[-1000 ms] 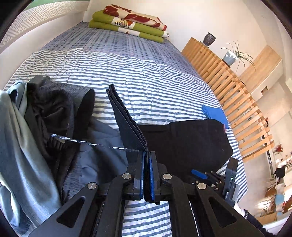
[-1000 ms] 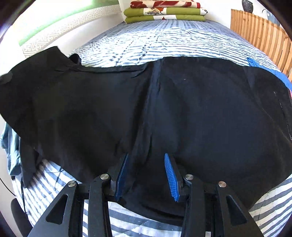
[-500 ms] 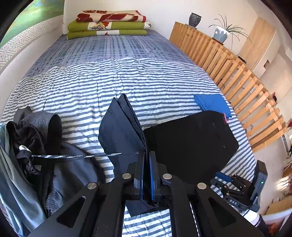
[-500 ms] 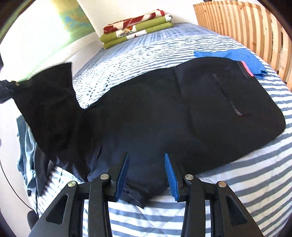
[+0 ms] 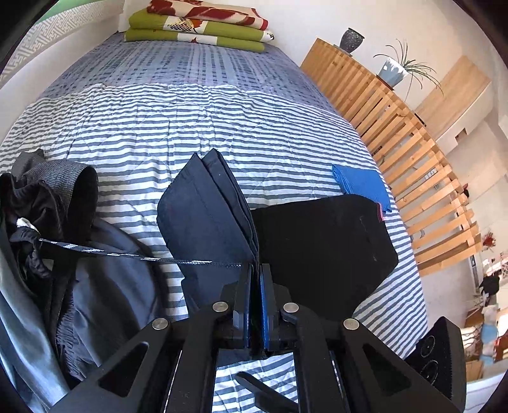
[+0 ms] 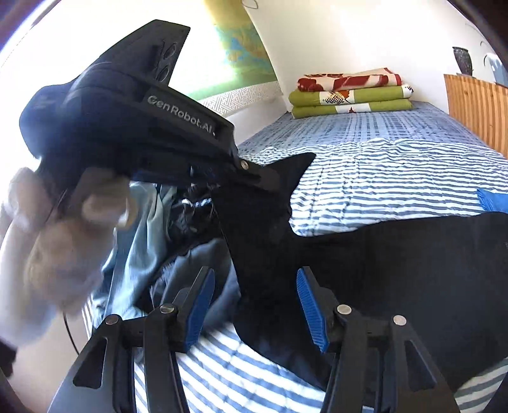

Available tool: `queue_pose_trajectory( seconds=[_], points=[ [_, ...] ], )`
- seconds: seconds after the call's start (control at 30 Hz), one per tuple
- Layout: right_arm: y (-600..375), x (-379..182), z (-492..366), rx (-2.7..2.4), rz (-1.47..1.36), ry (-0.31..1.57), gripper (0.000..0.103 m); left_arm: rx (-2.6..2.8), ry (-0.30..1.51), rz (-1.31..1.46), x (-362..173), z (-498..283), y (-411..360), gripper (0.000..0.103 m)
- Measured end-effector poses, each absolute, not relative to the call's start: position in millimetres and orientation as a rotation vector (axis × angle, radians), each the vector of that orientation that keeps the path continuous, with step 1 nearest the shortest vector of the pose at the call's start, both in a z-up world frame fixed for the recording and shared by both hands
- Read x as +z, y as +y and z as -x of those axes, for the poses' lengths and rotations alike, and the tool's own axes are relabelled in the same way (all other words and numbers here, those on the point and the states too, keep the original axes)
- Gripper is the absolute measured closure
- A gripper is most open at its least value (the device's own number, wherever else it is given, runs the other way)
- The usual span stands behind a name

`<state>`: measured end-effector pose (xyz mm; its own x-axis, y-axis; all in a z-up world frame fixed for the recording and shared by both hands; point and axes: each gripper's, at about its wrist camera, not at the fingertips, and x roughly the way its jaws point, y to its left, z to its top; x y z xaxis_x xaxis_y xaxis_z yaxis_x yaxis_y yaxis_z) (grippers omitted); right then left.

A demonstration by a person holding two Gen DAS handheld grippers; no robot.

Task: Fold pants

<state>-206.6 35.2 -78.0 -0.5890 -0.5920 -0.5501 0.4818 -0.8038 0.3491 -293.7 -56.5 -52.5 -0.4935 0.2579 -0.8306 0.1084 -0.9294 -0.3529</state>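
Note:
The black pants (image 5: pixel 324 247) lie across the striped bed (image 5: pixel 190 127). One end (image 5: pixel 206 222) is lifted and doubled over, and my left gripper (image 5: pixel 255 270) is shut on it. A printed drawstring (image 5: pixel 111 254) runs taut from the clothes pile to that gripper. In the right wrist view the left gripper (image 6: pixel 266 178), held by a hand (image 6: pixel 63 247), pinches a raised corner of the pants (image 6: pixel 397 260). My right gripper (image 6: pixel 255 298) hovers above the pants near the bed's edge. Its jaws are opening, and its blue pads (image 6: pixel 309 305) touch no fabric.
A heap of grey, black and light blue clothes (image 5: pixel 47 254) sits at the bed's left edge. A folded blue cloth (image 5: pixel 362 187) lies by the wooden slatted rail (image 5: pixel 397 120). Folded green and red blankets (image 5: pixel 203 25) are stacked at the head, against the wall.
The right gripper has lifted off the pants, swung left and widened its jaws, so the left gripper is now in its view. The left gripper shifted sideways, still holding the pants' end.

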Motion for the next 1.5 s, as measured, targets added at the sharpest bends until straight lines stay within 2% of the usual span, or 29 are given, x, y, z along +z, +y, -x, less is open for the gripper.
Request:
queue_pose_trajectory(
  seconds=[0.23, 0.3, 0.33, 0.37, 0.4, 0.43, 0.5, 0.6, 0.7, 0.8, 0.83, 0.9, 1.07, 1.13, 1.23, 1.37, 1.5],
  points=[
    [5, -81, 226, -2.411, -0.913, -0.172, 0.053, 2.566, -0.587, 1.519, -56, 291, -58, 0.098],
    [7, -84, 229, -2.404, -0.935, -0.192, 0.074, 2.573, -0.561, 1.519, -56, 290, -57, 0.098],
    [8, -87, 233, -2.399, -0.968, -0.201, 0.092, 2.586, -0.526, 1.518, -55, 290, -56, 0.097],
    [12, -90, 237, -2.407, -0.994, -0.213, 0.097, 2.593, -0.499, 1.512, -54, 289, -56, 0.095],
    [15, -90, 239, -2.412, -1.002, -0.224, 0.099, 2.583, -0.490, 1.503, -53, 288, -57, 0.084],
    [21, -90, 242, -2.417, -1.009, -0.224, 0.100, 2.569, -0.477, 1.507, -52, 285, -60, 0.054],
    [38, -88, 247, -2.444, -1.023, -0.225, 0.100, 2.606, -0.437, 1.479, -49, 273, -69, 0.025],
    [87, -84, 254, -2.506, -1.020, -0.255, 0.101, 2.689, -0.306, 1.501, -56, 252, -81, 0.026],
    [153, -87, 255, -2.624, -1.038, -0.283, 0.101, 2.706, -0.260, 1.568, -78, 236, -91, 0.027],
    [228, -106, 260, -2.692, -1.130, -0.470, 0.101, 2.657, -0.334, 1.591, -100, 235, -91, 0.032],
    [247, -115, 259, -2.708, -1.162, -0.522, 0.101, 2.636, -0.354, 1.601, -108, 238, -87, 0.038],
    [277, -135, 258, -2.688, -1.225, -0.629, 0.101, 2.593, -0.353, 1.600, -118, 249, -69, 0.043],
    [305, -173, 256, -2.569, -1.311, -0.921, 0.101, 2.501, -0.224, 1.496, -137, 280, 9, 0.044],
    [312, -181, 251, -2.528, -1.300, -1.023, 0.101, 2.465, -0.229, 1.479, -149, 296, 36, 0.047],
    [322, -180, 234, -2.484, -1.235, -1.170, 0.101, 2.438, -0.221, 1.499, -176, 317, 66, 0.048],
    [330, -173, 215, -2.663, -1.242, -1.063, 0.101, 2.369, -0.170, 1.624, -224, 328, 87, 0.049],
    [331, -186, 217, -2.603, -1.332, -0.981, 0.100, 2.386, -0.136, 1.584, -232, 322, 90, 0.049]
  ],
)
